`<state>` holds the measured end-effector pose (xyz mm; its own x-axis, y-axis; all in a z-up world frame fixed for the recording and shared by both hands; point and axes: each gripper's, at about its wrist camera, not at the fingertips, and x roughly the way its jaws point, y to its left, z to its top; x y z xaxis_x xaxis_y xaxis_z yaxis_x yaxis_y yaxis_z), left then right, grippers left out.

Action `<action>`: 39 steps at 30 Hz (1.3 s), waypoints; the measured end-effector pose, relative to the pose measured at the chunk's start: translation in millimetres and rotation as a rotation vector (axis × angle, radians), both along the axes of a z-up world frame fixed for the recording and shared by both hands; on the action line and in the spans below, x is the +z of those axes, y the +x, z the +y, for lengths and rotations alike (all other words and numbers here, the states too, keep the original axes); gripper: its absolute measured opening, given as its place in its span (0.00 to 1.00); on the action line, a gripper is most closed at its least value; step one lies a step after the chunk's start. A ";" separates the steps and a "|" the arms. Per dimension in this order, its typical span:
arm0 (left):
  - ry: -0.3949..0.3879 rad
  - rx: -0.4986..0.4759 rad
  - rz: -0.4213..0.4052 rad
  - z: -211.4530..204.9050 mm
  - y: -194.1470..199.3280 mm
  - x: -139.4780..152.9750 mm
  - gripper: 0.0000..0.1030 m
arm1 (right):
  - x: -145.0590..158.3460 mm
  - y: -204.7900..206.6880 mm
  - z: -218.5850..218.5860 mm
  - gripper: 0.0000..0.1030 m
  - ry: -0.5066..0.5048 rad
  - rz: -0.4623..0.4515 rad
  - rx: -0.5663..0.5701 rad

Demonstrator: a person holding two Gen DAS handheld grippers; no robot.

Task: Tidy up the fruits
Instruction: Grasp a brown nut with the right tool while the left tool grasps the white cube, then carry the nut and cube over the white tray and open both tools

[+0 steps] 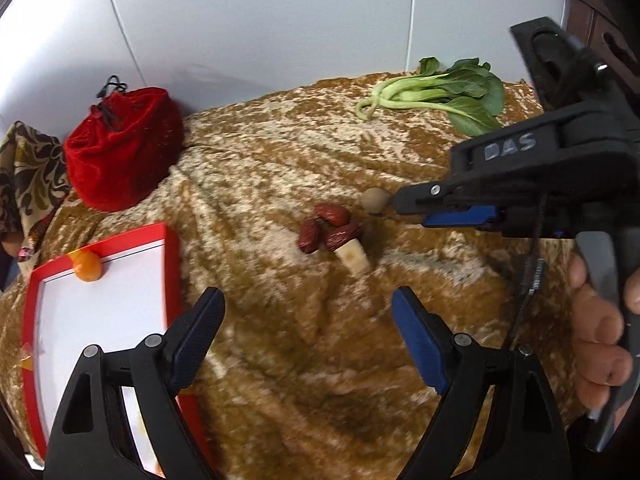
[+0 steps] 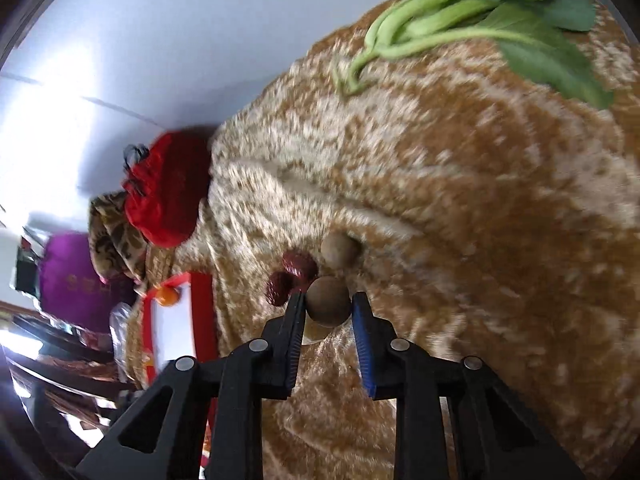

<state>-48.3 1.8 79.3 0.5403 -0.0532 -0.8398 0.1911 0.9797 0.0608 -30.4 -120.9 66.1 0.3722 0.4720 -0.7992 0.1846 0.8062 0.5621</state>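
Item: right gripper (image 2: 328,304) closed on a round brown fruit (image 2: 329,301), mid-cloth, beside the red dates (image 2: 294,270).

Detail: pads press its sides, apparently ready to lift it toward the red tray (image 1: 170,264) at near left, where an orange (image 1: 88,266) sits. Left gripper (image 1: 306,334) hangs wide open and empty. A second brown fruit (image 2: 340,250) lies just beyond; the tray's near end is cut off.

Surface (image 1: 280,152) covered w/ plush, mottled gold-brown cloth; red drawstring pouch (image 1: 122,148) is velvet w/ soft sheen, red-rimmed tray (image 1: 170,256) smooth & glossy, dried dates (image 1: 328,228) wrinkled & dull, bok choy (image 1: 436,92) leaves smooth, hand-held gripper (image 2: 328,304) matt black plastic w/ ribbed blue pads (image 2: 364,340).
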 end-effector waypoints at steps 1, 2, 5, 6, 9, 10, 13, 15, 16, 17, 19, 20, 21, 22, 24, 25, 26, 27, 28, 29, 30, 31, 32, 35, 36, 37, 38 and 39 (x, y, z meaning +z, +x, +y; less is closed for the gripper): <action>-0.015 -0.004 0.009 -3.5 4.3 -3.0 0.84 | 3.9 -1.2 -5.5 0.23 0.012 -0.006 -0.005; -0.034 -0.004 0.020 -6.1 8.7 -5.9 0.84 | 7.9 -2.6 -11.6 0.23 0.019 -0.012 -0.013; -0.077 0.007 0.043 -11.1 19.5 -14.7 0.84 | 15.1 -7.1 -27.4 0.23 0.024 -0.023 -0.043; -0.091 0.014 0.051 -12.0 23.5 -18.1 0.84 | 15.9 -8.5 -32.1 0.23 0.029 -0.023 -0.049; -0.099 0.045 0.070 -13.4 31.3 -27.3 0.77 | 16.5 -10.6 -41.0 0.23 0.034 -0.021 -0.059; -0.079 0.065 0.077 -13.4 34.5 -31.9 0.68 | 17.2 -10.8 -42.0 0.23 0.037 -0.022 -0.058; -0.061 0.095 0.105 -12.8 42.3 -43.8 0.52 | 19.5 -12.8 -41.4 0.23 0.067 -0.029 -0.041; -0.092 0.104 0.131 -11.3 44.2 -49.9 0.46 | 23.0 -13.9 -37.2 0.23 0.059 -0.041 -0.026; -0.096 0.107 0.128 -11.5 44.7 -50.5 0.45 | 23.9 -14.9 -36.1 0.23 0.058 -0.043 -0.023; -0.098 0.104 0.120 -12.4 45.0 -49.8 0.44 | 24.0 -15.0 -35.4 0.23 0.059 -0.043 -0.021; -0.102 0.099 0.114 -13.4 45.3 -49.6 0.38 | 23.5 -15.3 -34.8 0.23 0.059 -0.040 -0.021; -0.107 0.098 0.112 -13.1 45.3 -50.3 0.35 | 23.2 -15.4 -35.2 0.23 0.059 -0.039 -0.022; -0.110 0.100 0.114 -12.4 45.9 -51.4 0.34 | 22.5 -15.0 -35.4 0.23 0.056 -0.037 -0.022; -0.113 0.102 0.118 -12.2 47.4 -52.7 0.32 | 22.3 -15.2 -35.6 0.23 0.055 -0.036 -0.022; -0.142 0.101 0.114 -10.3 49.4 -53.4 0.26 | 21.6 -15.6 -36.0 0.23 0.055 -0.031 -0.023; -0.149 0.100 0.114 -9.9 51.3 -53.8 0.22 | 21.2 -16.1 -36.5 0.23 0.054 -0.030 -0.024; -0.153 0.103 0.114 -9.0 51.3 -53.6 0.19 | 21.0 -16.5 -36.9 0.23 0.053 -0.029 -0.026; -0.161 0.097 0.111 -7.4 51.5 -53.3 0.17 | 21.2 -16.6 -37.1 0.23 0.053 -0.030 -0.027; -0.170 0.095 0.107 -6.4 50.5 -53.1 0.16 | 21.5 -16.9 -37.1 0.23 0.051 -0.030 -0.025; -0.172 0.095 0.109 -6.6 49.7 -52.4 0.14 | 21.6 -17.3 -36.5 0.23 0.049 -0.031 -0.024; -0.172 0.092 0.107 -6.3 49.0 -51.8 0.14 | 21.5 -17.8 -35.9 0.23 0.047 -0.032 -0.024; -0.171 0.087 0.105 -6.5 47.5 -50.5 0.14 | 21.3 -17.7 -35.2 0.23 0.047 -0.030 -0.022; -0.171 0.084 0.103 -6.5 46.3 -48.8 0.14 | 20.7 -18.1 -33.7 0.23 0.048 -0.028 -0.016; -0.196 0.067 0.085 -4.9 39.7 -40.3 0.14 | 20.2 -19.2 -26.8 0.23 0.042 -0.027 0.001; -0.196 0.067 0.078 -3.9 37.5 -35.9 0.14 | 20.1 -19.2 -23.9 0.23 0.045 -0.026 0.010; -0.197 0.068 0.072 -1.6 34.8 -31.8 0.14 | 20.0 -19.6 -21.4 0.23 0.050 -0.027 0.019; -0.200 0.067 0.067 -0.4 33.2 -28.0 0.14 | 20.2 -20.1 -17.4 0.23 0.057 -0.031 0.030; -0.195 0.069 0.060 2.5 31.3 -24.9 0.14 | 20.1 -19.6 -15.2 0.23 0.061 -0.033 0.039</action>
<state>-17.0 4.2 54.4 0.4976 -0.1828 -0.8479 0.1206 0.9826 -0.1411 -50.0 -136.1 86.2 0.3781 0.5340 -0.7562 0.1341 0.7766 0.6155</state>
